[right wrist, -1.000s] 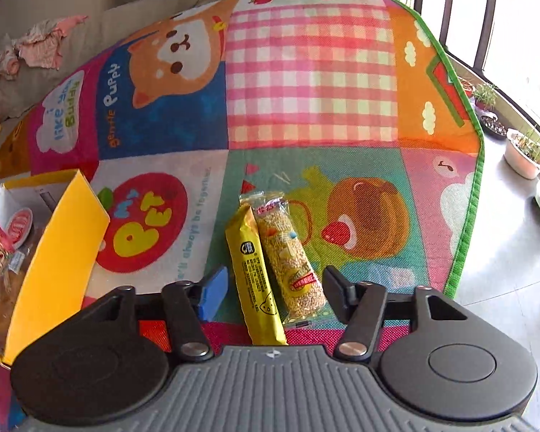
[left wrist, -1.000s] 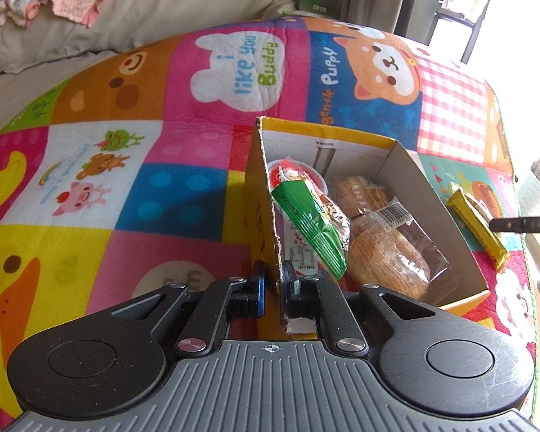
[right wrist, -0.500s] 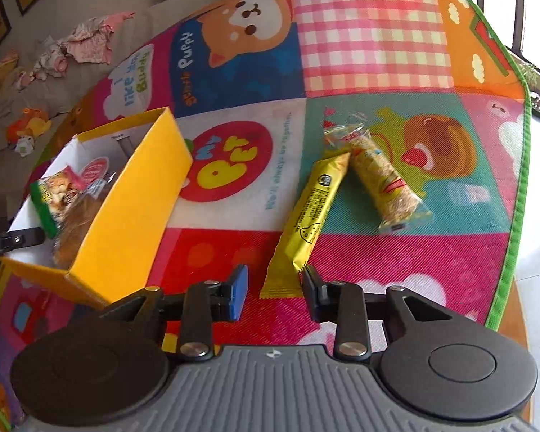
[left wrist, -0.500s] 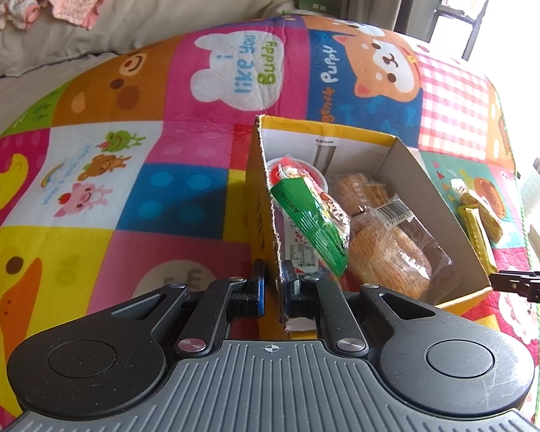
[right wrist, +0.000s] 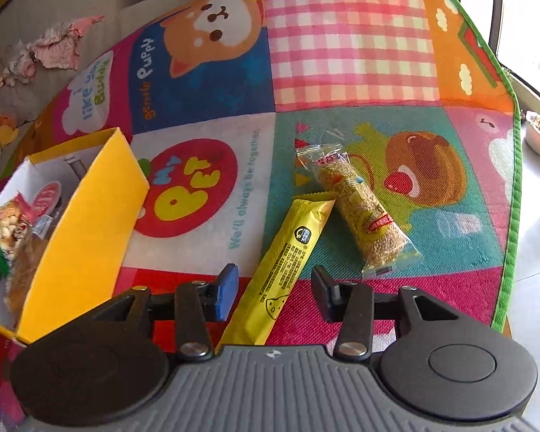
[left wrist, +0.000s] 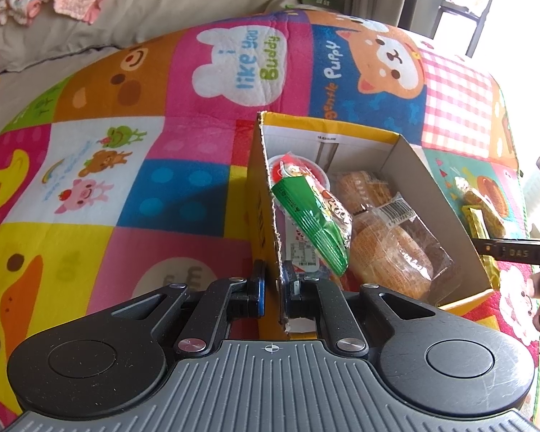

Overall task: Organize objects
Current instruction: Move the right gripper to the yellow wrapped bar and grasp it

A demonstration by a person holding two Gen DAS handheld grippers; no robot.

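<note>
Left gripper [left wrist: 271, 284] sits at the lower centre of its own view, its two fingers pressed onto the near left wall of the yellow cardboard box [left wrist: 261, 194], one finger outside and one inside, so it pinches that wall and appears to steady the box on the patchwork play mat [left wrist: 133, 187]. Inside the box, reading from left to right across the frame, lie a round red-lidded cup [left wrist: 298, 169], a green snack bag [left wrist: 311, 216] leaning over it, and wrapped bread [left wrist: 396, 237] filling the right half. That much of the tidying looks done.

Right gripper [right wrist: 275, 288] is at the lower centre of its view with its fingers spread apart, straddling the near end of the yellow snack bar [right wrist: 288, 266] without touching it, as far as can be seen. Just right of that bar, and touching it near their far ends, lies the clear-wrapped grain bar [right wrist: 356, 212]. Both still rest on the mat, to the right of the box, so two items appear left to pack.

Only the left wrist view shows the whole inside of the box and the pinch on its wall; there the two bars are a sliver at the right edge, partly behind the other tool. Only the right wrist view shows the bars in full and the box's yellow outer side.
</note>
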